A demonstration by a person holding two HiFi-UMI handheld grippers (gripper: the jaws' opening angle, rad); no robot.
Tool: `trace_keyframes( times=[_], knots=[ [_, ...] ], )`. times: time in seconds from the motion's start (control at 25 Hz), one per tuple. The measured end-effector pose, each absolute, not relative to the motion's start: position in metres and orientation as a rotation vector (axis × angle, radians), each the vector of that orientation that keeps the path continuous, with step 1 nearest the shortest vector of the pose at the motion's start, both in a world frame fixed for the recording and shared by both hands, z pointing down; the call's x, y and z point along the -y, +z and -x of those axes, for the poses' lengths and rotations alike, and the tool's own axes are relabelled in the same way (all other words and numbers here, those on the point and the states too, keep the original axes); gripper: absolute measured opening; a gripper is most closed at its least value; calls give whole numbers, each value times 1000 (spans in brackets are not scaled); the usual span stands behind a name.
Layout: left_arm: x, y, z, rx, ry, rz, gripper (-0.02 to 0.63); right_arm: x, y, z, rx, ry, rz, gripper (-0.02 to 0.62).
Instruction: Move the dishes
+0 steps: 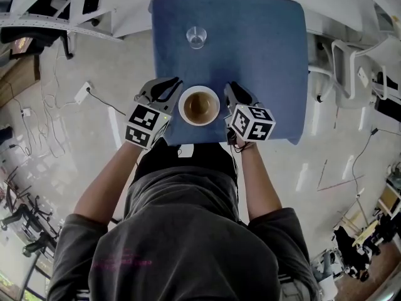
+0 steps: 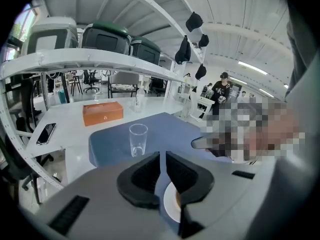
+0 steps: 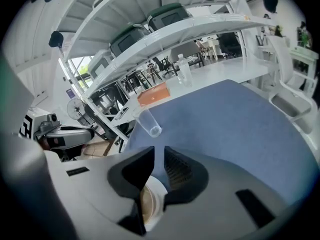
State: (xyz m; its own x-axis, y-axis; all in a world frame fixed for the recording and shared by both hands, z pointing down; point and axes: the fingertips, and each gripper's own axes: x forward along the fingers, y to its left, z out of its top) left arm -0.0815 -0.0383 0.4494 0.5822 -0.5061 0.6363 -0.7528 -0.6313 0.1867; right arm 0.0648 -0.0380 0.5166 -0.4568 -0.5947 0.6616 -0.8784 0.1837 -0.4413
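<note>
The bowl (image 1: 199,105) is brown inside. In both tool views, the jaws hide most of it. The left tool (image 1: 173,86) pinches its left rim, nearly closed. The right tool (image 1: 230,89) pinches its right rim. The bowl is over the blue bench's (image 1: 263,55) near edge, with a glass (image 1: 196,37) farther back and white shelves (image 2: 100,59) behind.

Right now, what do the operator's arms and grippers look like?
Matching pair: the left gripper and right gripper have light grey moulded bodies and black wedge-shaped jaws with ribbed inner faces. Each carries a marker cube of black-and-white squares. No cables visible. The person wears a dark grey short-sleeved T-shirt with faint pink print; forearms uncovered.
</note>
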Motion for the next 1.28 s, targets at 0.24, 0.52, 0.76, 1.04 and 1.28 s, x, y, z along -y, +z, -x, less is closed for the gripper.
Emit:
trace_keyframes(
  times=[0.24,0.52,0.76,1.04,1.28],
  knots=[
    [47,441,68,1070,754,-2361,40,60,491,-74,2212,1107,-1356,60],
    [57,434,66,1112,774,-2374,52,74,466,-77,2298,1053,-1299,60],
    [73,449,72,1082,793,-2389,71,77,463,-81,2283,1051,-1333,60],
    [97,476,77,984,811,-2449,78,76,470,-77,2214,1057,-1437,60],
    [113,494,90,873,838,-2497,98,66,474,-71,2115,1072,-1546,60]
  ],
)
